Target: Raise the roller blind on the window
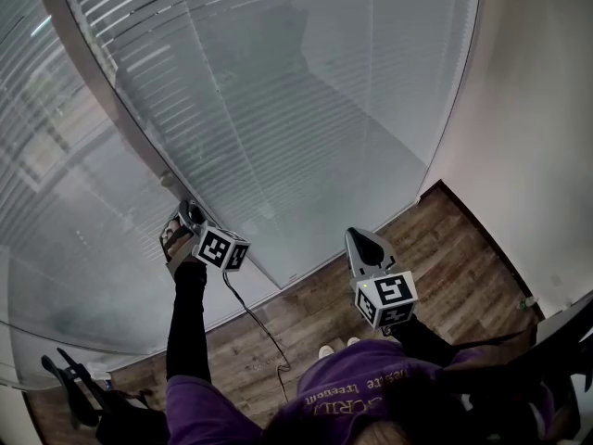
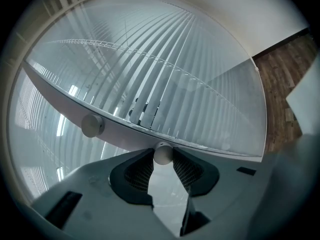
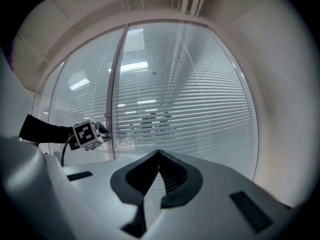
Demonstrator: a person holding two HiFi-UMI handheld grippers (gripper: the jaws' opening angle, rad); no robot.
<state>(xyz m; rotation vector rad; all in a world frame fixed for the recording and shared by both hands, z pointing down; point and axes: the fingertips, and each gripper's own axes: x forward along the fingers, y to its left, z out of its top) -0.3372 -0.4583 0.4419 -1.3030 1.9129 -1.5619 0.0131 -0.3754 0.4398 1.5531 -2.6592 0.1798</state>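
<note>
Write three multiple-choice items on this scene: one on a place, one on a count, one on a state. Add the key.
1. Where is the left gripper?
A) at the window frame between two panes
B) on the floor
C) against the plain side wall

2. How many round knobs show on the frame in the left gripper view?
A) one
B) two
C) four

3. How does the right gripper stand?
A) fingers wide apart
B) shut on a knob
C) shut, with nothing between its fingers

Key:
1 A: its fingers close on a knob that sits on the frame.
2 B: the gripped one and a free knob to its left.
3 C: its fingers meet, with only the blind beyond them.
</note>
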